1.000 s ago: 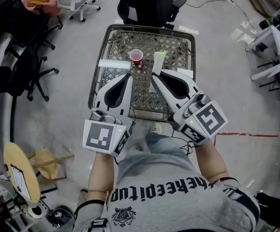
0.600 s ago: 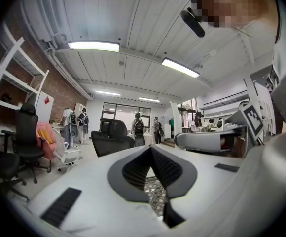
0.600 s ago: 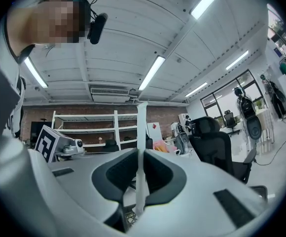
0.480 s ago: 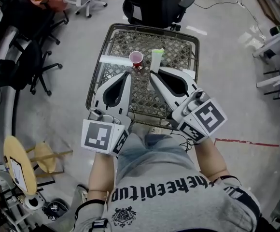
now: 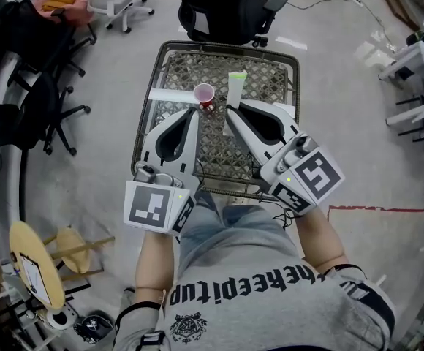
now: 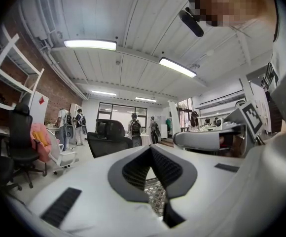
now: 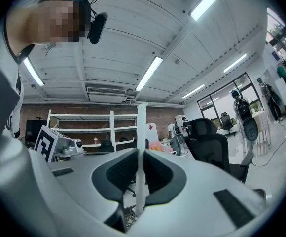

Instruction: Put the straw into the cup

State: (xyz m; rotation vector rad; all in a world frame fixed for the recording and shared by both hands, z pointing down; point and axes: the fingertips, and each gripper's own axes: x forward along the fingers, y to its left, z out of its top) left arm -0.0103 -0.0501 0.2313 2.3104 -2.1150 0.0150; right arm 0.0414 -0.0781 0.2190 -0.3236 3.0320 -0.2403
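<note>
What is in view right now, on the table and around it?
cup: one, red, upright on the table, just ahead of the left tongs.
straw: one, white with green tip, right of the cup.
white strip: one, flat on the table, left of the cup.
mesh table: one, dark metal, centre.
office chair: one, black, beyond the table.
floor tape: one, red, right.
left tongs: white, shut, empty.
right tongs: white, shut on the straw.

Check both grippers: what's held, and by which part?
Right gripper is shut on the straw, fingers on its lower stretch, upper end standing free. Left gripper is shut with nothing in it.
</note>
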